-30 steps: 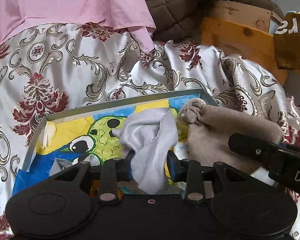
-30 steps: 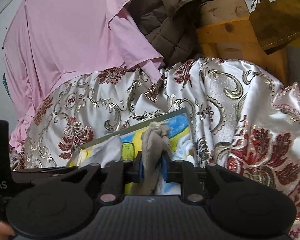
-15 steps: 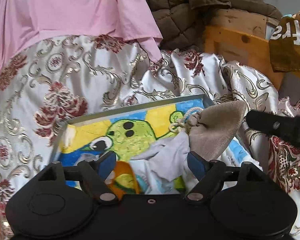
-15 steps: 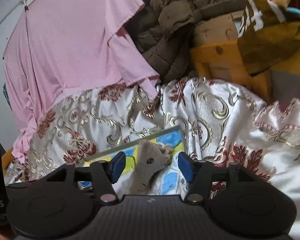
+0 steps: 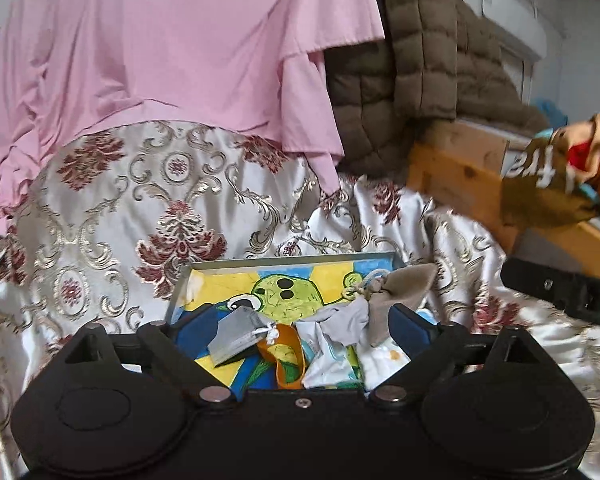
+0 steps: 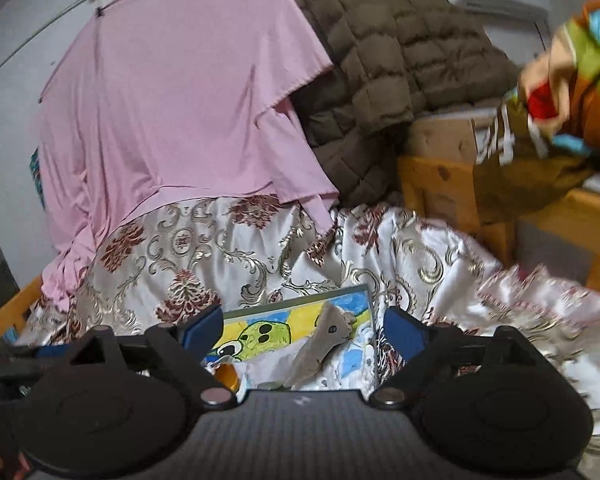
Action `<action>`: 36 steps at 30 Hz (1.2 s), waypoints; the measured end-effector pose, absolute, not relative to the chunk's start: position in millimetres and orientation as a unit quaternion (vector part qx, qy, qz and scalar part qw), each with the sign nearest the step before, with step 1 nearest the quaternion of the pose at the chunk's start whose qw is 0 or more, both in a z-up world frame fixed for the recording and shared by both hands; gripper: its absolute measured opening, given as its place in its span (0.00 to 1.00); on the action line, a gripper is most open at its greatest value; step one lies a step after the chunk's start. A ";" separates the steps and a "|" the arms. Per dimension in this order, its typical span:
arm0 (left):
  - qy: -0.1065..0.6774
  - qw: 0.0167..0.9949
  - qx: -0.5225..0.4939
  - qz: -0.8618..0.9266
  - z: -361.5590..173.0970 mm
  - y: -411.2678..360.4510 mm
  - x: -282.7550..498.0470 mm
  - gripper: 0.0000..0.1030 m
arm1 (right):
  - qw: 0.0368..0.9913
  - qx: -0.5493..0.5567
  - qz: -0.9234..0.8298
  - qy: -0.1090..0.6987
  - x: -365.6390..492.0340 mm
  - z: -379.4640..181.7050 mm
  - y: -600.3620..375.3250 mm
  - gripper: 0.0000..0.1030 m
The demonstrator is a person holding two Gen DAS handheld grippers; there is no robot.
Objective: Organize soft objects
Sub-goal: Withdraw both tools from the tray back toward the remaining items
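**Operator:** Both tools are spreading their jaws right now. My left tool [image 5: 296, 322] is opening with nothing pressed between its blue pads; the grey cloth [image 5: 342, 320] and the beige drawstring pouch [image 5: 400, 292] are lying beyond it, free of any grip. My right tool [image 6: 302, 330] is opening as well, and that same pouch [image 6: 324, 344] is showing between its pads without touching either one.

**Observer:** So where are the soft things sitting?

**Operator:** I am seeing them inside the shallow tray [image 5: 284, 261] with the cartoon picture on its floor, which is resting on the patterned satin bedspread [image 5: 148, 208]. The cloth and pouch are lying together toward the tray's right side, overlapping. Beside them an orange band [image 5: 288, 354] and a small grey pouch [image 5: 236, 334] are also lying in the tray.

**Observer:** How far along are you judging it?

**Operator:** I am reading this placement as done: both items are down in the tray and released. What is left, I am guessing, is anything soft outside the tray. A pink garment [image 5: 172, 56] and a brown quilted jacket [image 5: 412, 72] are hanging behind the bed, and a colourful plush item [image 6: 572, 76] is sitting on the wooden frame [image 5: 456, 176] at right, though I cannot tell whether those belong to the job.
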State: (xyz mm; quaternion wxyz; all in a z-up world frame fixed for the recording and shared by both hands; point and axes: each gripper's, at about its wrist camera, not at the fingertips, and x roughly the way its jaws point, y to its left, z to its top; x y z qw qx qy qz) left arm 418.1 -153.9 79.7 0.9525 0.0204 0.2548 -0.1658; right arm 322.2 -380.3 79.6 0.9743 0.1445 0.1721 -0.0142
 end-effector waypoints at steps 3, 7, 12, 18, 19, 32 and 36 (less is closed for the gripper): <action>0.245 0.955 0.009 -0.167 93.1 -138.4 391.4 0.92 | 0.979 0.129 -0.011 0.161 293.9 92.9 -367.8 0.94; 0.236 0.958 0.001 -0.165 103.7 -121.4 357.2 0.94 | 0.983 0.102 -0.012 0.152 260.2 101.4 -352.2 0.99; 0.231 0.960 -0.019 -0.156 107.9 -100.3 313.8 0.96 | 0.984 0.078 -0.019 0.156 217.4 99.4 -336.7 1.00; 0.237 0.959 -0.072 -0.139 95.8 -73.2 261.8 0.97 | 0.984 0.074 -0.022 0.163 168.5 90.6 -322.3 1.00; 0.237 0.959 -0.077 -0.137 93.0 -70.4 253.9 0.97 | 0.984 0.071 -0.024 0.161 162.1 90.1 -319.2 1.00; 0.252 0.956 -0.105 -0.110 56.4 -33.1 184.8 0.99 | 0.985 0.055 -0.025 0.159 103.0 75.4 -298.8 1.00; 0.251 0.957 -0.101 -0.109 48.9 -25.5 168.7 0.99 | 0.986 0.043 -0.018 0.163 89.1 70.4 -286.5 1.00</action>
